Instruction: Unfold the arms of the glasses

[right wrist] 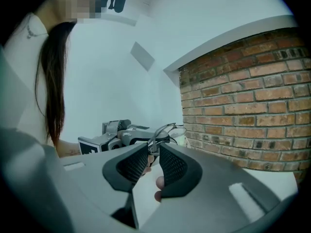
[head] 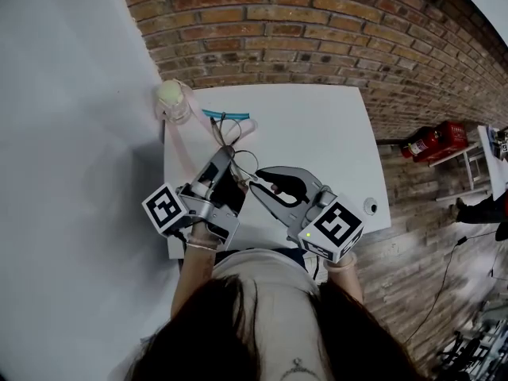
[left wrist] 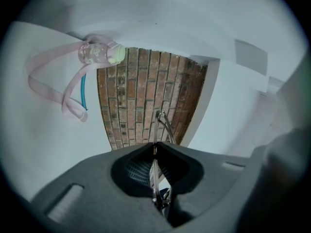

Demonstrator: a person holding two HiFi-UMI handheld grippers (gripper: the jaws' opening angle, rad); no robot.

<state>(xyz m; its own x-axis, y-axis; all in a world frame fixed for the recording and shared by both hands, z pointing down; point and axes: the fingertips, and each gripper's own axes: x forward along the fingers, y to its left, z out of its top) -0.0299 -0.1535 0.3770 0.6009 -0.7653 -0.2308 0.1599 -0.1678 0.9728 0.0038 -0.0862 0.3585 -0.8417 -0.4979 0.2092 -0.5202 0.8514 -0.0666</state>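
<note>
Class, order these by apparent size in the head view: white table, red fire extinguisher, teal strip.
Largest: white table.
Then: red fire extinguisher, though it sits farther away.
Smallest: teal strip.

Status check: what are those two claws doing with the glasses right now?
Left gripper shut on the glasses. Right gripper shut on them too, held above the table. Bottle far off, nothing in the way.

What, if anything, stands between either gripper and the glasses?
Nothing visible does. The left gripper has its jaws closed on the wire frame of the glasses, and the right gripper pinches another part of the frame. The small bottle with a pink strap lies apart, at the far edge of the table.
</note>
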